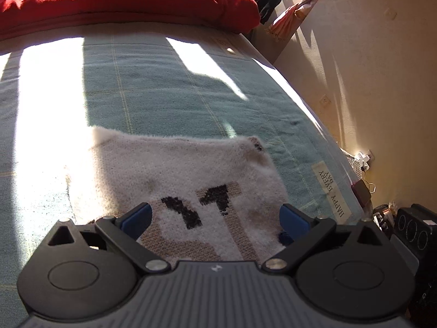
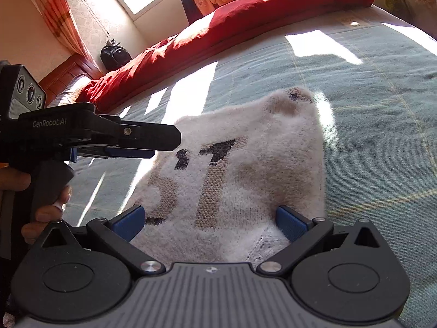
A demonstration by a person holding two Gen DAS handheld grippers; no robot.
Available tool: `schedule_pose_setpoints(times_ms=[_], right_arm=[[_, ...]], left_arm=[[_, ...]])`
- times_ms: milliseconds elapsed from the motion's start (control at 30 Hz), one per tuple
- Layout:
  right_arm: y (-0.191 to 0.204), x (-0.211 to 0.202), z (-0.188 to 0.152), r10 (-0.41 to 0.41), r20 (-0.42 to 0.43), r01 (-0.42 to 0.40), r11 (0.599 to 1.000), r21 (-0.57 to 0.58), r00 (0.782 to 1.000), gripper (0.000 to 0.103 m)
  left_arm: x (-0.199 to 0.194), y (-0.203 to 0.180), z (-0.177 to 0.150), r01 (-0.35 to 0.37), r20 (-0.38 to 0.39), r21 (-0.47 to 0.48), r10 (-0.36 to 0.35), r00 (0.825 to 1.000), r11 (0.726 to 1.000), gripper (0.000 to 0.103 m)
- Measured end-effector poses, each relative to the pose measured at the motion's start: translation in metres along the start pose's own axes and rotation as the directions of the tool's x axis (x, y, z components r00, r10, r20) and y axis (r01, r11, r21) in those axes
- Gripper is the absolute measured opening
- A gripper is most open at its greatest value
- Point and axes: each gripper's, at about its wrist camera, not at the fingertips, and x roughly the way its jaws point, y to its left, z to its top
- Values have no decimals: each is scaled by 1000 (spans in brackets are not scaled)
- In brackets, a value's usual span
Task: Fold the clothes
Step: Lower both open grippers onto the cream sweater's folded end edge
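Observation:
A white fuzzy sweater (image 1: 174, 169) with beige and black figures knitted in lies folded on the teal bed cover (image 1: 164, 87). My left gripper (image 1: 215, 218) is open, its blue pads spread wide over the sweater's near edge. In the right wrist view the same sweater (image 2: 273, 164) lies ahead, with one corner bunched up at its far end. My right gripper (image 2: 211, 222) is open too, fingers apart on either side of the sweater's near edge. The left gripper (image 2: 153, 150) shows side-on at the left, held by a person's hand (image 2: 46, 213), just above the sweater's left edge.
A red duvet (image 1: 123, 0) is heaped along the far side of the bed (image 2: 382, 109). The bed's right edge meets a cream wall (image 1: 368, 82) with a socket, cables and a black box (image 1: 412, 229) below. A black bag (image 2: 114, 54) hangs by the window.

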Motion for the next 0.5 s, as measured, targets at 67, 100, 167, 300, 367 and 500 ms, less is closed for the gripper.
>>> schedule_pose_setpoints(times_ms=[67, 100, 167, 300, 367, 500], right_arm=[[2, 0, -1, -10, 5, 10, 1000, -5, 1000, 103], [2, 0, -1, -12, 7, 12, 1000, -6, 1000, 103], [2, 0, -2, -16, 11, 16, 1000, -8, 1000, 103], [4, 1, -3, -25, 12, 25, 1000, -17, 1000, 103], [5, 1, -4, -32, 11, 32, 999, -27, 999, 103], [7, 2, -4, -40, 10, 41, 998, -38, 999, 103]], left_arm=[[-11, 1, -9, 37, 12, -49, -37, 999, 998, 99], [-15, 2, -13, 50, 19, -65, -49, 999, 997, 99], [-17, 2, -20, 60, 17, -88, -58, 998, 994, 99], [0, 13, -30, 54, -31, -157, -59, 998, 986, 99], [10, 22, -35, 48, -40, -200, -57, 998, 979, 99], [11, 32, -36, 71, -18, -253, -78, 997, 965, 99]])
